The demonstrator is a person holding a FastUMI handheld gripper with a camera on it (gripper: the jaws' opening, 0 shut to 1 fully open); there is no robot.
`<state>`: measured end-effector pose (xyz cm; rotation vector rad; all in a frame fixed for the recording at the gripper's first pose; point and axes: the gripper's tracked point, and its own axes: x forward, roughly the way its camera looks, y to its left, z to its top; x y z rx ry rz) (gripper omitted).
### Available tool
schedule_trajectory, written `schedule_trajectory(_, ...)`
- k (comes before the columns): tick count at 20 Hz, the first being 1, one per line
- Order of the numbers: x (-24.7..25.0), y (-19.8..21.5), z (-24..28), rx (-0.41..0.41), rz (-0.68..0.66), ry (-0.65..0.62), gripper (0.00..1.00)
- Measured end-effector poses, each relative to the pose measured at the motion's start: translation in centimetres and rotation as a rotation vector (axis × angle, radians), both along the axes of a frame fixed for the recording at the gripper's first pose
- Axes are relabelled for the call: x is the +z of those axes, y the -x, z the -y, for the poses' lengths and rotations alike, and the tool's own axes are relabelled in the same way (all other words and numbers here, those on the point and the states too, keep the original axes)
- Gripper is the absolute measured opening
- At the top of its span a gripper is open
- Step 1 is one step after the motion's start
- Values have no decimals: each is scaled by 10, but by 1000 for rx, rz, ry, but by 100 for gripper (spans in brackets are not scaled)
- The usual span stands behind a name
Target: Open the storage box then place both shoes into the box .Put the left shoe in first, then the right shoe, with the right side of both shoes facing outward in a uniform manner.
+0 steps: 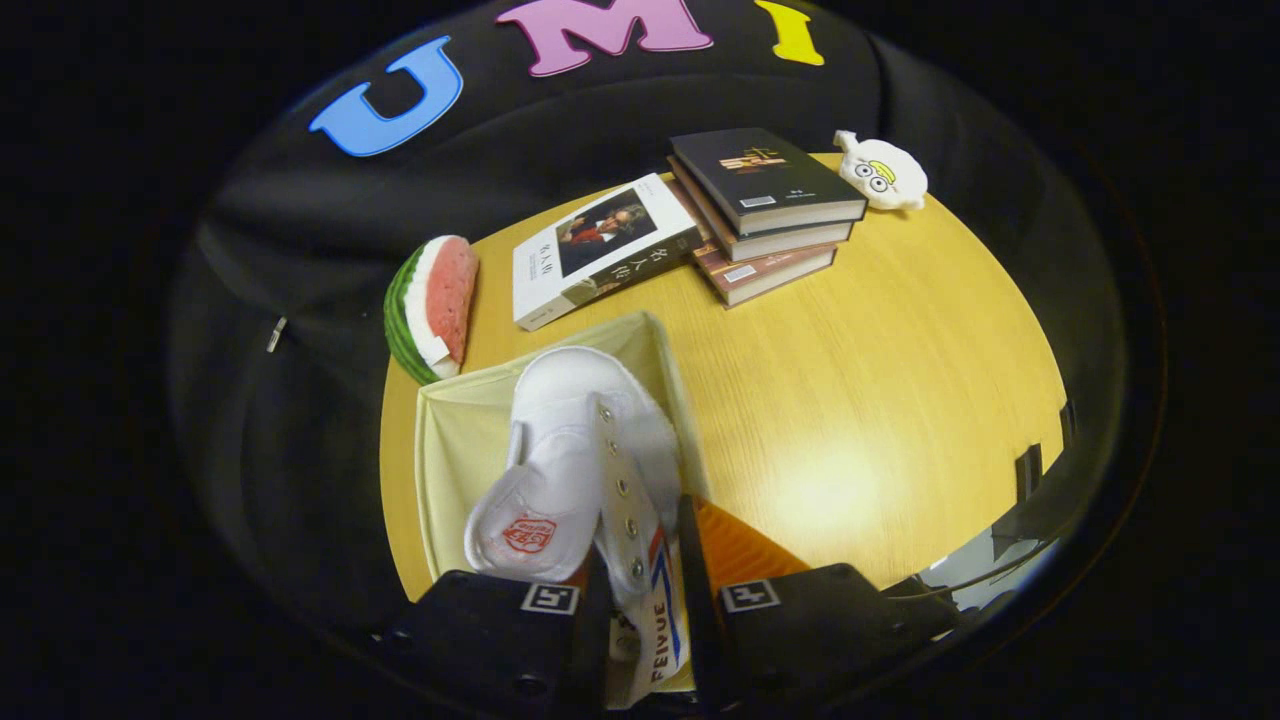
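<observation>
A white canvas shoe (575, 450) hangs between my fingers, toe pointing away, its tongue and eyelet row toward me. My gripper (645, 590) is shut on the shoe's side wall by the eyelets and striped logo. Just below and beyond the shoe lies the cream storage box (460, 440), open, on the yellow wooden table (850, 400). The shoe is over the box's opening, near its right wall. Whether the shoe touches the box's bottom I cannot tell. The inside of the box under the shoe is hidden.
A watermelon-slice toy (432, 305) lies just beyond the box's far left corner. A white book (600, 250) and a stack of three books (765, 210) lie farther back, with a white plush toy (882, 172) beyond them. Bare tabletop stretches to the right of the box.
</observation>
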<state>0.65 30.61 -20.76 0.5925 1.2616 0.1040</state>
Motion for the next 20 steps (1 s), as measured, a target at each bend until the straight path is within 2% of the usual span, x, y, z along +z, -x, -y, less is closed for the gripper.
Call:
schedule_trajectory(3, 17, -5, -5, 6, 49, -59, 97)
schedule_trajectory(4, 19, -6, 2, 10, 64, -39, 100)
schedule_trajectory(7, 24, -7, 11, 28, 114, -20, 99)
schedule_trajectory(12, 36, -9, 50, 1, 216, 15, 99)
schedule_trajectory(16, 44, -24, 105, -57, 311, 81, 99)
schedule_trajectory(20, 47, -34, 177, -84, 423, 222, 99)
